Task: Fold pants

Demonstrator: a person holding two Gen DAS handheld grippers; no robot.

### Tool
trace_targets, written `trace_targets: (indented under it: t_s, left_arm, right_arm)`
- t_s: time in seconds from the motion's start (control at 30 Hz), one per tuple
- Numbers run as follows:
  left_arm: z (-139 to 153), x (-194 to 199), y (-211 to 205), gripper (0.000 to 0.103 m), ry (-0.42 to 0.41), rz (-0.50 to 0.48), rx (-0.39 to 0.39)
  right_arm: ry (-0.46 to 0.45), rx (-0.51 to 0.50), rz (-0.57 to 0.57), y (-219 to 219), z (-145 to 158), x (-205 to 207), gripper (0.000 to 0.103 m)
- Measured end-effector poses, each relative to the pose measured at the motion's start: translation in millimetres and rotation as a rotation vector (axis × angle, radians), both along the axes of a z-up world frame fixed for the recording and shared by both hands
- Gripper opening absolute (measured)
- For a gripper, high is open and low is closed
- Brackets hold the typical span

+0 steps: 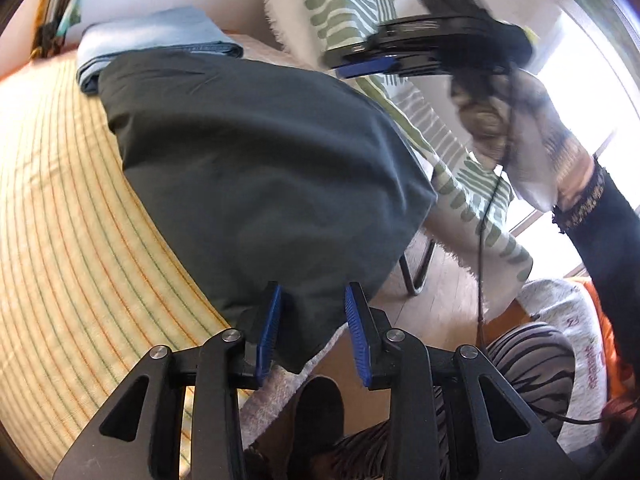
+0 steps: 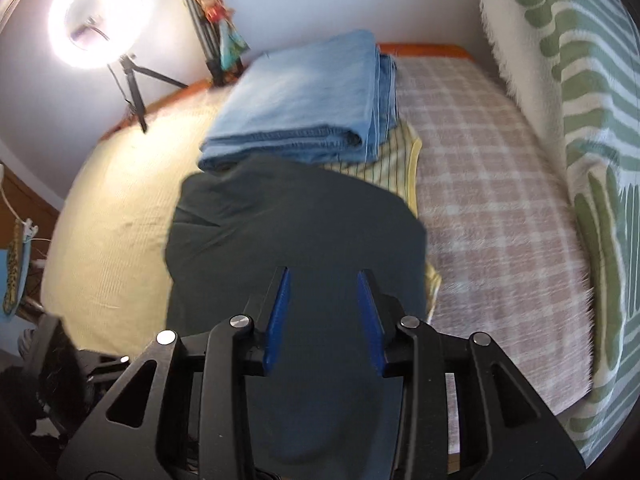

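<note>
Between left gripper (image 1: 312,332) pads: dark pants (image 1: 256,168) edge, jaws apart, not pressing.
Below right gripper (image 2: 324,316): same pants, jaws apart, empty.
Beyond both: folded jeans (image 2: 304,108).

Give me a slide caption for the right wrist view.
Open right claw above dark folded pants on the bed, folded blue jeans stacked behind them.
</note>
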State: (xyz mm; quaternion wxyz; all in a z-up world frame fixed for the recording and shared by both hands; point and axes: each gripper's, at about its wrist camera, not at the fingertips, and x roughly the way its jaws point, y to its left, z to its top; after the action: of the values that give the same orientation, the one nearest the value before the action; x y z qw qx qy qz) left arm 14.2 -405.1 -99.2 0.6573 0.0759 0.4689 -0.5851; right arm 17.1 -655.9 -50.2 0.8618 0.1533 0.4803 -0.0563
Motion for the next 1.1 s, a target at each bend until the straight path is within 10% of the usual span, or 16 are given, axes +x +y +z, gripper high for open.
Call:
trace_targets:
  t_s: [0.33,0.7,0.87,1.1]
  left_arm:
    - [11,0,7,0.029,-0.067,0.024,-0.048]
    - [-2,-11,-6,0.029,-0.103,-0.033,-0.05]
    - [-4,-9,-7,0.029,-0.1,-0.047,-0.052]
    - [-6,-6,-5,0.029,-0.088,-0.044,-0.062]
  right_arm:
    - [-0.084,-0.014,0.292,83,27,96,0.045]
    - [0.123,-0.096,0.466,142,-19,194,0.05]
    - [0.146,-0.098,0.515,144,-27,198,0.011]
    - [0.079,-0.16,0.494,147,-19,191,0.001]
